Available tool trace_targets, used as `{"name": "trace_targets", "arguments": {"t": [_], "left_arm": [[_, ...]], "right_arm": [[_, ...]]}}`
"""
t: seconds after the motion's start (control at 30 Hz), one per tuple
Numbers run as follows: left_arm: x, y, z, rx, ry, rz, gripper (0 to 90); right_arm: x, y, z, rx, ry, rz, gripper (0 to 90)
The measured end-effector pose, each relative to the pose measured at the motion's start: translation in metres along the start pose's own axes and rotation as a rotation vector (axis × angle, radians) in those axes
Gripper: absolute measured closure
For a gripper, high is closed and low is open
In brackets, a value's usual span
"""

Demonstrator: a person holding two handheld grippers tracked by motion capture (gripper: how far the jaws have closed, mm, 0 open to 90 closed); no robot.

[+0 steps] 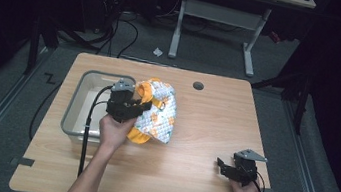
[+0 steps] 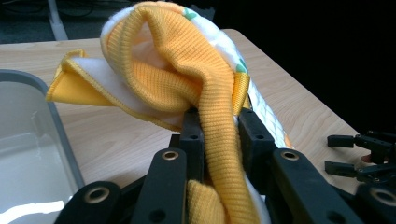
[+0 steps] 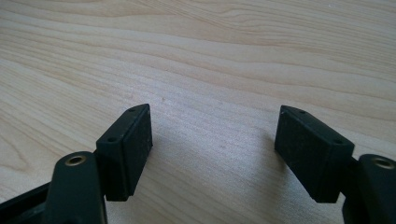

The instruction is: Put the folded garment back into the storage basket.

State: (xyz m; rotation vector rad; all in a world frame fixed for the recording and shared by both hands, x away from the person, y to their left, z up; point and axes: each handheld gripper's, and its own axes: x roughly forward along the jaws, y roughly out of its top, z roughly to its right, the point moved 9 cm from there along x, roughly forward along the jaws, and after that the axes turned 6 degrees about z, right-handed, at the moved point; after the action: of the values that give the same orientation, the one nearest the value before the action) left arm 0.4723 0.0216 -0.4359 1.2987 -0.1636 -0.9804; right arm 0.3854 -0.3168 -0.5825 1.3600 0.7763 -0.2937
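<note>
A small padded garment (image 1: pixel 158 112), white with an orange and green print and orange ribbed trim, hangs over the table just right of a grey bin. My left gripper (image 1: pixel 129 105) is shut on its orange ribbed edge; in the left gripper view the garment (image 2: pixel 187 65) bunches above the jaws, and the ribbed band runs down between the pads (image 2: pixel 194 135). My right gripper (image 1: pixel 225 168) rests low over the table's front right, and its jaws (image 3: pixel 212 144) stand wide apart with bare wood between them.
The grey plastic bin (image 1: pixel 72 112) stands on the left part of the wooden table (image 1: pixel 204 126), with a pale inside and nothing seen in it. A round cable hole (image 1: pixel 198 86) sits near the far edge. Desk legs and cables lie on the floor beyond.
</note>
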Motion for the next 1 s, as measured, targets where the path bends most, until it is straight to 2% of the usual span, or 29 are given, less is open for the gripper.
{"name": "trace_targets", "arguments": {"t": [0.3,1.0], "left_arm": [[-0.013,0.006,-0.01,0.003,0.016,0.006,74.7],[-0.041,0.013,-0.035,-0.02,0.055,0.034,74.7]], "right_arm": [[0.0,0.0,0.0,0.001,0.0,0.0,27.8],[0.0,0.0,0.0,0.001,-0.001,0.0,27.8]]}}
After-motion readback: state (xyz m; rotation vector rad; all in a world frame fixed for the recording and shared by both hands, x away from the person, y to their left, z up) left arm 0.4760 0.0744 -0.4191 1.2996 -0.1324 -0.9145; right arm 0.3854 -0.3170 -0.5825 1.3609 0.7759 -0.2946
